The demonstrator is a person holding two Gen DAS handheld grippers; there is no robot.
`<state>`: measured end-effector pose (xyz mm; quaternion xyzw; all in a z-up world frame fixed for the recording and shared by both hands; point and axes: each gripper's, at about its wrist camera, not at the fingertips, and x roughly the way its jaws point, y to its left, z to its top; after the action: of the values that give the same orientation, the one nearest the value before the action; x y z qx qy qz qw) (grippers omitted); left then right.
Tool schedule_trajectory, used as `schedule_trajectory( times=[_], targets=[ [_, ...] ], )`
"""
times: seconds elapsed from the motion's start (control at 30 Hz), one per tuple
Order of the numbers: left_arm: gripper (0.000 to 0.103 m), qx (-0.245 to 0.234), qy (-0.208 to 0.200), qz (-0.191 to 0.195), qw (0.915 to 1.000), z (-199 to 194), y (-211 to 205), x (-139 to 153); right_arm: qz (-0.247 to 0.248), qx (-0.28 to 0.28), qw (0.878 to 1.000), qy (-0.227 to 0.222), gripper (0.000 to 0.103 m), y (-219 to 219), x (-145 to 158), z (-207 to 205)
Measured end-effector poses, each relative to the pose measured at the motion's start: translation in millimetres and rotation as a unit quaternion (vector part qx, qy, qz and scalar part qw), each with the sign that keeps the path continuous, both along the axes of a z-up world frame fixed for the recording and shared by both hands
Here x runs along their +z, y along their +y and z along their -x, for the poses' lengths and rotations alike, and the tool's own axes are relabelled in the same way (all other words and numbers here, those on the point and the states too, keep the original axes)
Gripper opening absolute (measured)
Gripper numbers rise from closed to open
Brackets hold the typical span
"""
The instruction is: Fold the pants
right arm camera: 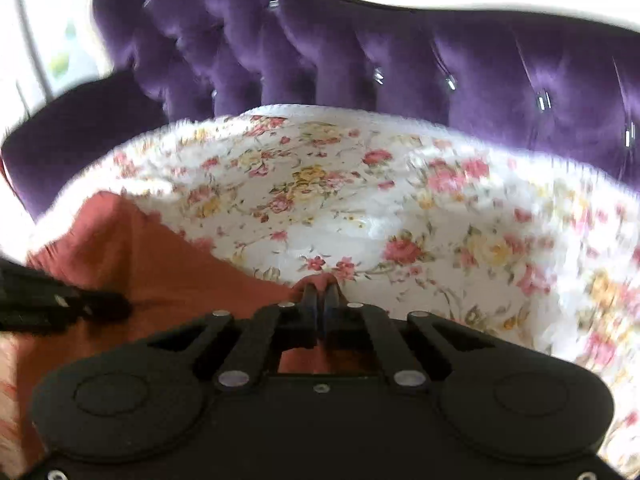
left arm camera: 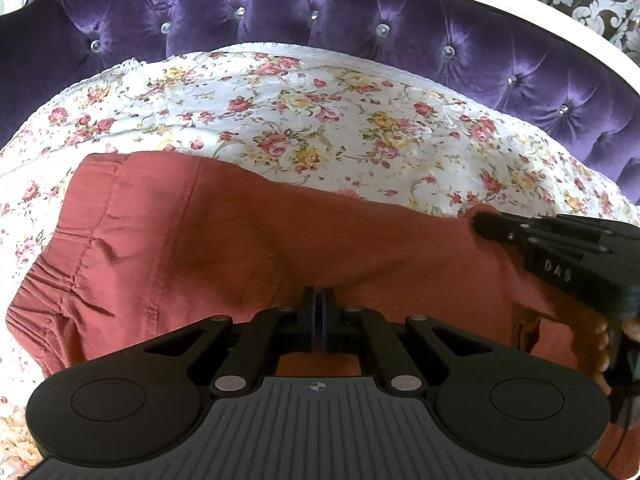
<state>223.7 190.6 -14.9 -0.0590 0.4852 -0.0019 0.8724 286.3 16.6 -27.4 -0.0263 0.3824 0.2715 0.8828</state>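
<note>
The rust-red pants point(left arm camera: 208, 236) lie across a floral sheet, waistband at the left, legs running right. My left gripper point(left arm camera: 319, 294) is shut on the near edge of the pants around their middle. My right gripper point(right arm camera: 320, 292) is shut on the far edge of the pants point(right arm camera: 152, 264), pinching a small fold of red cloth. The right gripper also shows in the left wrist view point(left arm camera: 486, 222), its tips on the pants' far edge. The left gripper shows at the left of the right wrist view point(right arm camera: 120, 306). The right wrist view is blurred.
The white floral sheet point(left arm camera: 320, 108) covers the seat. A purple tufted velvet backrest point(left arm camera: 360, 12) with crystal buttons rises behind it, framed in white point(left arm camera: 540, 20). The person's fingers point(left arm camera: 604, 344) show at the right edge.
</note>
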Motion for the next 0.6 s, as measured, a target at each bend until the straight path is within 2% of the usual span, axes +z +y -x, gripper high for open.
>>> schedule_trajectory(
  times=[0.03,0.1,0.17,0.23,0.33,0.53,0.6],
  targets=[
    [0.004,0.002,-0.001,0.005,1.0,1,3,1,0.0,-0.006,1.0,-0.002,0.01,-1,4,1],
    [0.004,0.002,-0.004,0.009,0.9999,4,7,4,-0.01,-0.024,1.0,-0.017,0.022,-10,17,7],
    [0.005,-0.001,-0.018,-0.002,0.9998,12,9,10,-0.004,-0.04,0.998,-0.041,0.027,-17,33,24],
    [0.005,-0.003,-0.035,-0.018,0.9992,19,12,15,-0.007,-0.037,0.998,-0.049,0.027,-23,44,43],
    [0.005,0.005,-0.031,-0.024,0.9992,24,22,14,-0.014,-0.019,0.999,-0.035,0.027,-26,52,83],
    [0.005,0.031,-0.012,-0.004,0.9994,36,53,1,0.035,0.039,0.999,-0.007,0.026,-3,30,162],
    [0.005,0.038,-0.008,0.008,0.9992,37,65,2,0.048,0.054,0.997,0.011,0.016,7,16,177]
  ],
)
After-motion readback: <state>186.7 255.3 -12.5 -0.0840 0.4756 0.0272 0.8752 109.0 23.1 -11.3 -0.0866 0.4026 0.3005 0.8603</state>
